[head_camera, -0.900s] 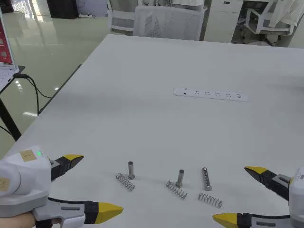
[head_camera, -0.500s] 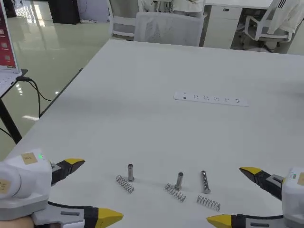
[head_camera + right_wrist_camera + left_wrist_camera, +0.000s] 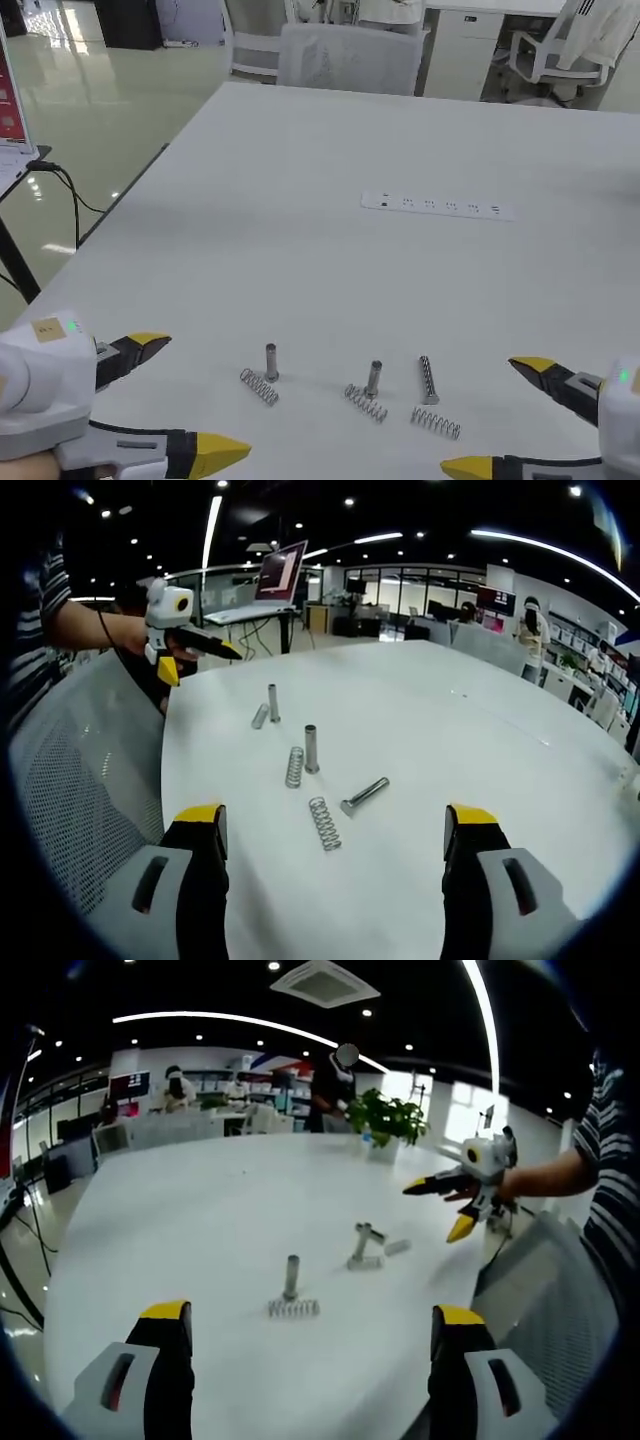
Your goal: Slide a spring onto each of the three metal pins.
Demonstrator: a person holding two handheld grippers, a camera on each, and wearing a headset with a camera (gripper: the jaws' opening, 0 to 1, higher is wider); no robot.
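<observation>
Nothing is gripped yet: the left gripper [image 3: 205, 396] is held wide open left of the middle pin [image 3: 374, 378], the right gripper [image 3: 480, 414] equally wide to its right, likely readied for a pickup. 3 springs are laid loose, 1 spring [image 3: 366, 402] just beside that pin, seemingly paired for threading; none is threaded.

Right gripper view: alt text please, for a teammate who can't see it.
Three bare metal pins sit on a white table, two upright and one on its side, with loose springs lying one beside each. The right tool is open in the foreground, and the left tool hangs open at upper left.
</observation>
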